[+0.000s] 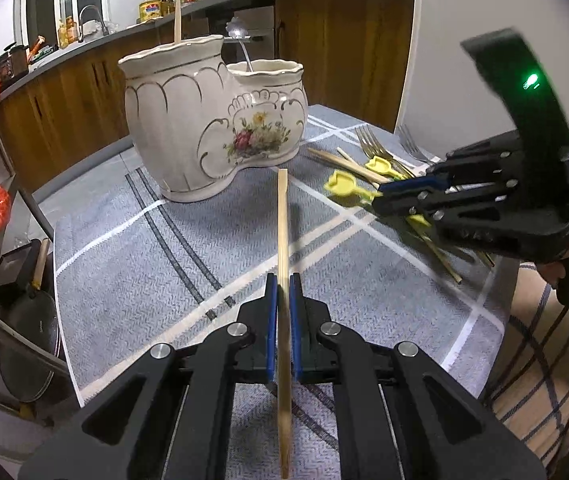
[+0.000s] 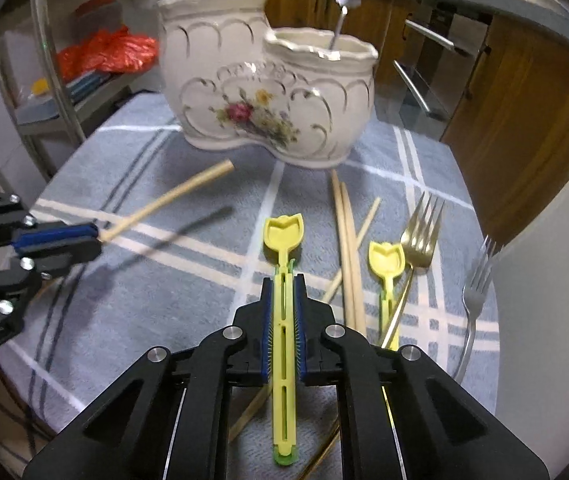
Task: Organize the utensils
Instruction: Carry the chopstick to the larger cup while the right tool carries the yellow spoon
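Lifting both pieces | left hand-held gripper (image 1: pixel 283 280) clamps chopstick (image 1: pixel 282 240) above desk (image 1: pixel 132 264) | right hand-held gripper (image 2: pixel 284 280) squeezes yellow spoon (image 2: pixel 284 236), low over desk | raise spoon level, clear of forks (image 2: pixel 422 228), toward holder (image 2: pixel 268 92)

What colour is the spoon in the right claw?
Yellow spoon, green at the handle end; right wrist view.

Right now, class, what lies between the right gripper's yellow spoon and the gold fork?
In the right wrist view, three wooden chopsticks and a second yellow spoon lie between the held spoon and the gold fork.
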`<state>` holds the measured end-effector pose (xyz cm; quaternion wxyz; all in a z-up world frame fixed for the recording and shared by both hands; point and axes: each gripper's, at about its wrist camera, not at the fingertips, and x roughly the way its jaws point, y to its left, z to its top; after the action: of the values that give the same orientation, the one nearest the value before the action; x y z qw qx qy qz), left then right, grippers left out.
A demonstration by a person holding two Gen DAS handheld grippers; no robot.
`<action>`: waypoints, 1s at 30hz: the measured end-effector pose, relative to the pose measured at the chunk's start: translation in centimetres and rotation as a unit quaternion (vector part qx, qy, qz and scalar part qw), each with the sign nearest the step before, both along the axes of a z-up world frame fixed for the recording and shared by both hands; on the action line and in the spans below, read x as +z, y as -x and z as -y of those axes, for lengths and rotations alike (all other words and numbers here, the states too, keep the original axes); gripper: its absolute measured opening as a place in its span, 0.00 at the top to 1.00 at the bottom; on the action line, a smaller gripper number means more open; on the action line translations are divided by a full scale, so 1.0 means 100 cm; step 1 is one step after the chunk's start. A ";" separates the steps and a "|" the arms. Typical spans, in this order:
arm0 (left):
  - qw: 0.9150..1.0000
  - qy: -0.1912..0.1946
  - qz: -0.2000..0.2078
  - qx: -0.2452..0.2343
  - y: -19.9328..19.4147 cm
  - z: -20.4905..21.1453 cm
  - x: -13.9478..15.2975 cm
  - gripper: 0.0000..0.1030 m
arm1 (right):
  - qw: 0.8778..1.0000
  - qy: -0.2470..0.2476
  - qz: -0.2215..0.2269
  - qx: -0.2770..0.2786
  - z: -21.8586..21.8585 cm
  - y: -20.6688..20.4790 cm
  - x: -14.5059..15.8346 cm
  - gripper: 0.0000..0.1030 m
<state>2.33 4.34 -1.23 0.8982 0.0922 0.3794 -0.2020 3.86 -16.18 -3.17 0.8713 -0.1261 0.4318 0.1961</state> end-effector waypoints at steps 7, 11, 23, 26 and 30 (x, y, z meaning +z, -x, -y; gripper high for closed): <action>0.999 -0.021 -0.030 -0.007 -0.005 0.008 -0.012 0.94 | 0.999 -0.028 0.024 0.002 0.007 0.008 0.012 0.90; 0.999 -0.028 -0.034 -0.007 -0.008 0.013 -0.014 0.93 | 0.998 -0.044 0.036 0.005 0.010 0.012 0.018 0.90; 0.997 0.057 0.043 -0.007 -0.002 -0.006 0.017 0.94 | 0.983 -0.142 0.114 -0.008 0.030 0.008 0.052 0.90; 0.990 0.087 0.110 0.000 0.004 -0.018 0.039 0.94 | 0.974 -0.173 0.145 -0.020 0.036 0.001 0.065 0.90; 0.975 0.120 0.186 0.015 0.001 -0.030 0.065 0.94 | 0.960 -0.212 0.181 -0.030 0.040 -0.014 0.083 0.90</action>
<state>2.25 7.37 5.25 0.9604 0.0140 0.1805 -0.2118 5.29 -20.20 5.17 0.9470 0.0416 0.2192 0.2310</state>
